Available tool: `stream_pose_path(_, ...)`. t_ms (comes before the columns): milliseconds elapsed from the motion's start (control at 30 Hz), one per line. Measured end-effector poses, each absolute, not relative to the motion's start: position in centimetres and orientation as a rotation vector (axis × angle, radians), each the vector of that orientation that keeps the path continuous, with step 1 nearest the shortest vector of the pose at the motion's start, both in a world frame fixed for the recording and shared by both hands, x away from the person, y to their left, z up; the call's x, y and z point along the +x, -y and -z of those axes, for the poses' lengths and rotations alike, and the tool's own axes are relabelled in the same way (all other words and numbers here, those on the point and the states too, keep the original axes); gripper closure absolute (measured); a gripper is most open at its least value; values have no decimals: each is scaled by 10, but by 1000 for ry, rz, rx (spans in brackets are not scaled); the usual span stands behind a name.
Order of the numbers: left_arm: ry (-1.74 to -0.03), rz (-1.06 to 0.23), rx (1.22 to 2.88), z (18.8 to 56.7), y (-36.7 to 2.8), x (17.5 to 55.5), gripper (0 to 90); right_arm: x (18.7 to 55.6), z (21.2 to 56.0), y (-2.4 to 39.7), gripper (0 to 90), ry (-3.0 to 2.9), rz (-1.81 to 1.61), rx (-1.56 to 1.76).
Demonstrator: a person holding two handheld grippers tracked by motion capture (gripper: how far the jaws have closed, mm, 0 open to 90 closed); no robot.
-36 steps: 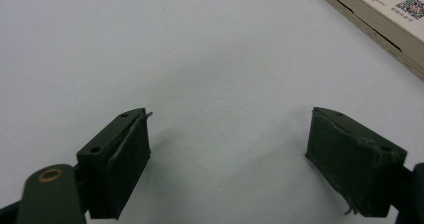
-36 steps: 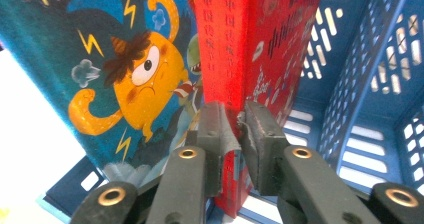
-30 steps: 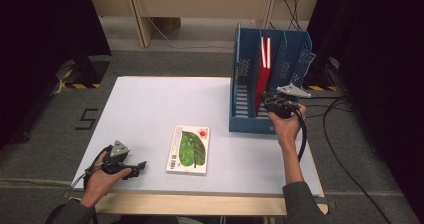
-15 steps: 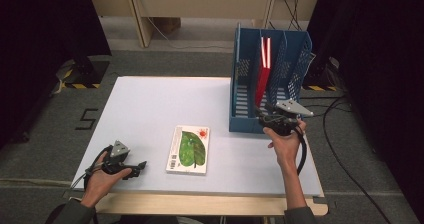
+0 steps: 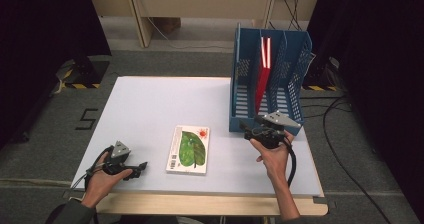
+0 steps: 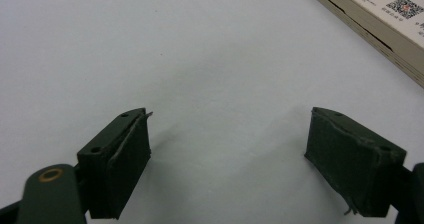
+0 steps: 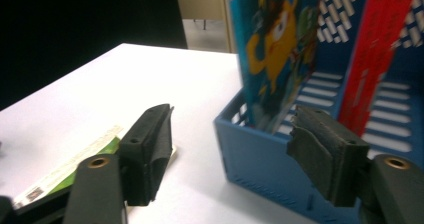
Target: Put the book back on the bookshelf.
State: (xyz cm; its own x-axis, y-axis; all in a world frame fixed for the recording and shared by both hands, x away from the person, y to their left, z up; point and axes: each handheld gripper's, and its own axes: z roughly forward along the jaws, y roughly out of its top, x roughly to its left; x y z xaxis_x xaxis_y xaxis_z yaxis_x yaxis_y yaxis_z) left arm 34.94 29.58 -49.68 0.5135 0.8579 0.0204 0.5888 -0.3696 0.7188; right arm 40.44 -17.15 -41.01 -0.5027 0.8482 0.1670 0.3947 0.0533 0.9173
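A blue file rack [image 5: 240,119] stands at the table's right rear. A red book [image 5: 262,79] stands upright in it. In the right gripper view a blue picture book [image 7: 275,44] stands in the rack [image 7: 260,159], in the slot left of the red book [image 7: 380,54]. A book with a green leaf cover [image 5: 189,149] lies flat at mid-table. My right gripper [image 5: 245,129] hovers just in front of the rack. Its jaws have just been opening, and nothing is between them [image 7: 235,154]. My left gripper [image 5: 142,166] rests open at the front left, empty [image 6: 227,154].
The white table [image 5: 150,104] has bare surface on its left half and along the front. The leaf book's spine [image 6: 380,19] lies just beyond the left gripper's right jaw. Cables run over the floor right of the table.
My right gripper has drawn back from the rack toward the table's front and its jaws have spread apart. The left hand and the leaf book have stayed put.
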Motion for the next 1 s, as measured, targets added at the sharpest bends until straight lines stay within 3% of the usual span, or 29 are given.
stream_pose_path(500,-1162,-519,2100,497,-294,348,166,398,435,147,274,-2043,-1388,1242)
stream_pose_path(1000,-1142,-501,2089,497,-287,348,167,395,450,130,285,-2117,-1390,1243)
